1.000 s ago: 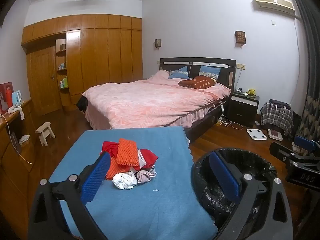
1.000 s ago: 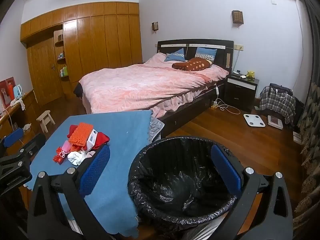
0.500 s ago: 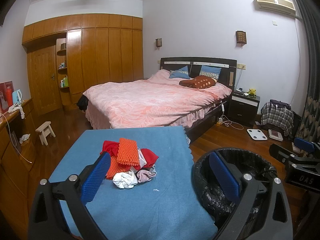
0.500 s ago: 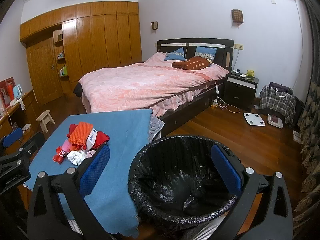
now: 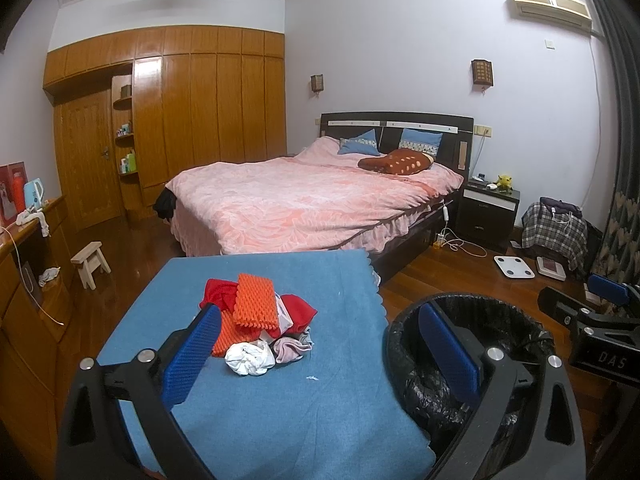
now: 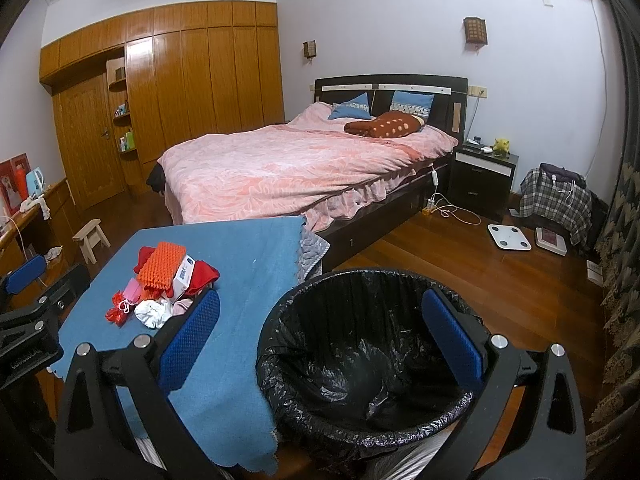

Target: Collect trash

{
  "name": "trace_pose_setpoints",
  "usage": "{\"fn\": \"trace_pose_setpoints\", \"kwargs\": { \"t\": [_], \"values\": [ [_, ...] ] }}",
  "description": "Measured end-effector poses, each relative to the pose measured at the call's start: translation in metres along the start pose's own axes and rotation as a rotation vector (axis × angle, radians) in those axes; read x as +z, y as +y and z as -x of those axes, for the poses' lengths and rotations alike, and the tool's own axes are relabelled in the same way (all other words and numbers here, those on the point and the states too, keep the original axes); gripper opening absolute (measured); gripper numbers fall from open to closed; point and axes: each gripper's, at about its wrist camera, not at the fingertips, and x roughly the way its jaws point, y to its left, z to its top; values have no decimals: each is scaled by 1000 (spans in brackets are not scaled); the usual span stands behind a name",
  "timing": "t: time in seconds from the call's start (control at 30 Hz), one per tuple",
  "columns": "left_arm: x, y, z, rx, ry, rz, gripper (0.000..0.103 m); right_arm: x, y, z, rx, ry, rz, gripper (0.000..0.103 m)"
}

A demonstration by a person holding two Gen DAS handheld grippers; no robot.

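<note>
A pile of trash (image 5: 260,320) lies on the blue-covered table (image 5: 256,412): orange foam netting (image 5: 256,306), red wrappers, a small white box (image 6: 183,274) and crumpled white tissue (image 5: 250,357). The pile also shows in the right wrist view (image 6: 160,284). A bin with a black liner (image 6: 360,352) stands right of the table, also in the left wrist view (image 5: 404,344). My left gripper (image 5: 320,356) is open and empty, above the table's near part. My right gripper (image 6: 320,344) is open and empty above the bin.
A bed with a pink cover (image 5: 304,200) stands beyond the table. A wooden wardrobe (image 5: 180,120) lines the far wall. A small stool (image 5: 90,258) and a wooden counter (image 5: 24,248) are at left. A nightstand (image 5: 488,212), a scale (image 5: 514,267) and a plaid bag (image 5: 554,232) are at right.
Both grippers stay open and nearly still; the views have shifted only slightly.
</note>
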Motion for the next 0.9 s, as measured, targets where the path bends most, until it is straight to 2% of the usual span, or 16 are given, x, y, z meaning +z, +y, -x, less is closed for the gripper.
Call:
{"fn": "trace_pose_setpoints", "kwargs": {
  "t": [0.9],
  "values": [
    [1, 0, -1, -1, 7, 1, 97, -7, -2, -6, 1, 6, -3, 98]
  ]
}}
